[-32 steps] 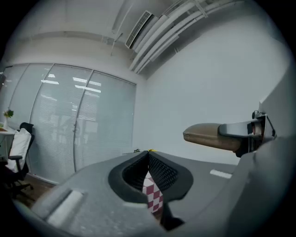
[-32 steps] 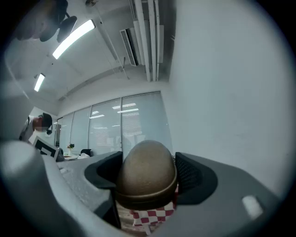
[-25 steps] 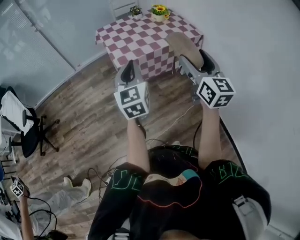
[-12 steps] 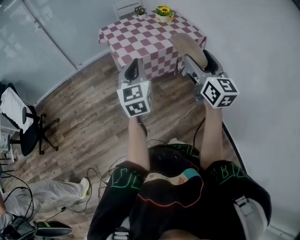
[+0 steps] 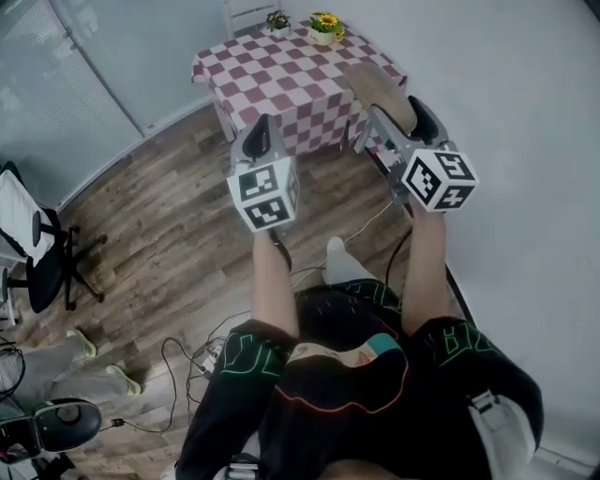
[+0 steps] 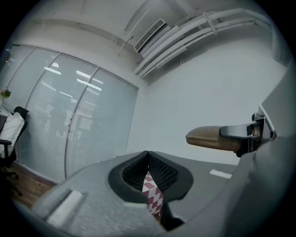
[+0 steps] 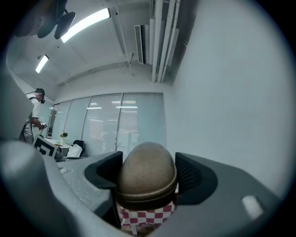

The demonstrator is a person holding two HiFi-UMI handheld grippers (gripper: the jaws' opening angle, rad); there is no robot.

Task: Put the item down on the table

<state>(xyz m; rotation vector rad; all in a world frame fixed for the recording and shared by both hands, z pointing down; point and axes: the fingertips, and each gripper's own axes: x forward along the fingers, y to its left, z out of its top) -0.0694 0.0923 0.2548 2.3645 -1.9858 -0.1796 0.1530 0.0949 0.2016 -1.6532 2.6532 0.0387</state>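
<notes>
The table under a red-and-white checked cloth stands ahead at the top of the head view. My right gripper is shut on a tan-brown oblong item, held in the air over the table's near right corner. In the right gripper view the item fills the space between the pads of the right gripper, with checked cloth below. My left gripper hovers before the table's near edge, shut and empty. In the left gripper view its jaws meet, and the item shows at right.
Two small flower pots stand at the table's far edge, a white chair behind it. A white wall runs along the right, a glass partition along the left. An office chair, cables and another person's legs are on the wooden floor.
Both grippers keep nearly the same pose and grip. My foot has come forward into view below the grippers. The person at lower left has shifted.
</notes>
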